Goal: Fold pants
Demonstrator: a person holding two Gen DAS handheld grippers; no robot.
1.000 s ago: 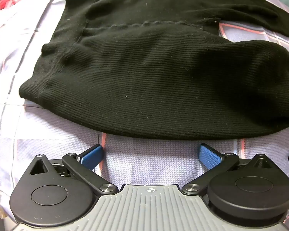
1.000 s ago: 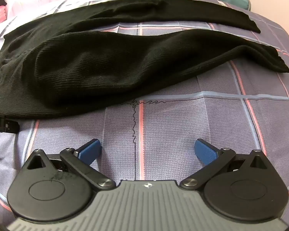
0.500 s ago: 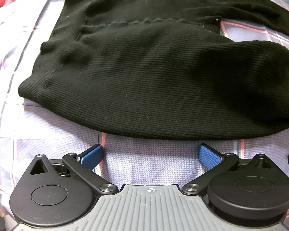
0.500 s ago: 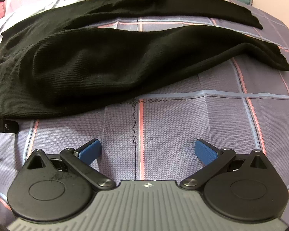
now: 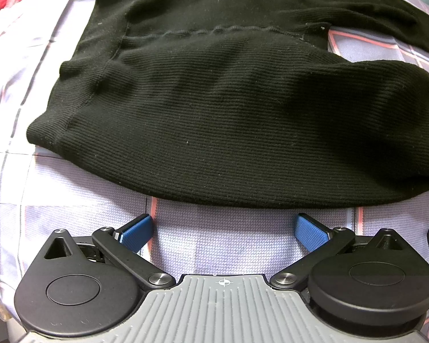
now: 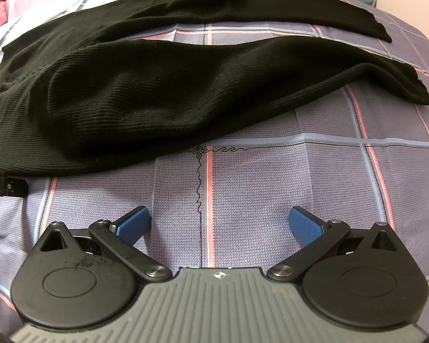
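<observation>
The black ribbed pants lie spread across the middle and upper frame on the plaid bedspread, soft and limp, likely best pinched at the near edge, while the left gripper and right gripper gape wide, empty.

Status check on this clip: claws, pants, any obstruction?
Left claw open, empty. Right claw open, empty. Black pants flat on plaid bedsheet, unfolded. Nothing in the way.
</observation>
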